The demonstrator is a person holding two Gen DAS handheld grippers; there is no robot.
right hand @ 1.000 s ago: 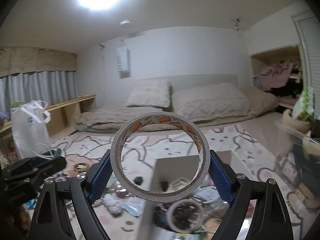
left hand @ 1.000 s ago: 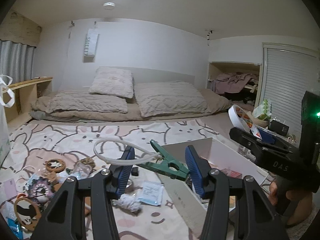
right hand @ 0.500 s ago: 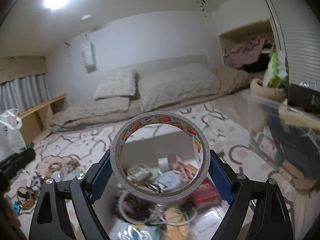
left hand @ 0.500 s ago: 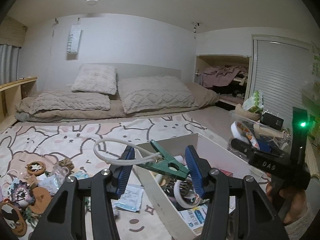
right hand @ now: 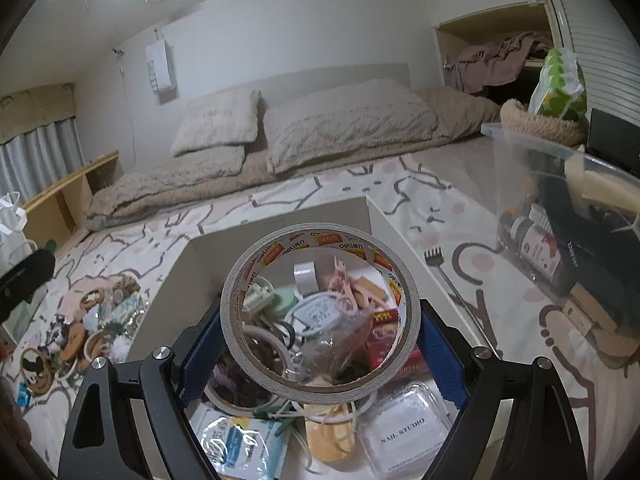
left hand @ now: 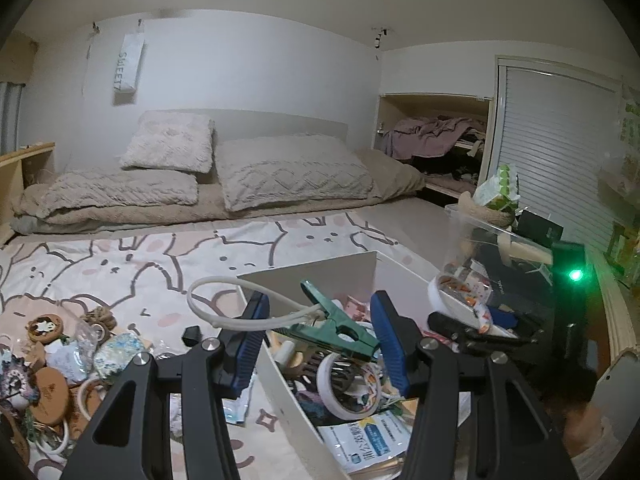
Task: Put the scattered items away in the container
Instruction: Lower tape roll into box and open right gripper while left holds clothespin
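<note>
In the left wrist view my left gripper (left hand: 320,330) is shut on a green clip (left hand: 340,330) with a white cord loop (left hand: 224,300) tied to it. It hangs over the near left wall of the white box (left hand: 280,384), which holds several small items. In the right wrist view my right gripper (right hand: 320,348) is shut on a roll of tape (right hand: 328,390), held upright over the box's (right hand: 280,216) contents. The tape roll (left hand: 460,300) and the right gripper also show at the right of the left wrist view. Scattered trinkets (left hand: 60,356) lie on the blanket left of the box.
A clear plastic bin (right hand: 560,208) of bottles and boxes stands right of the white box, with a small rake-like scratcher (right hand: 440,272) on the blanket between them. The trinket pile (right hand: 88,320) sits left of the box. Pillows and bedding (left hand: 280,172) lie beyond.
Both grippers have moved forward and tipped down. The green clip now hangs over the box's left wall, and the tape roll has come from before the box to over its contents.
</note>
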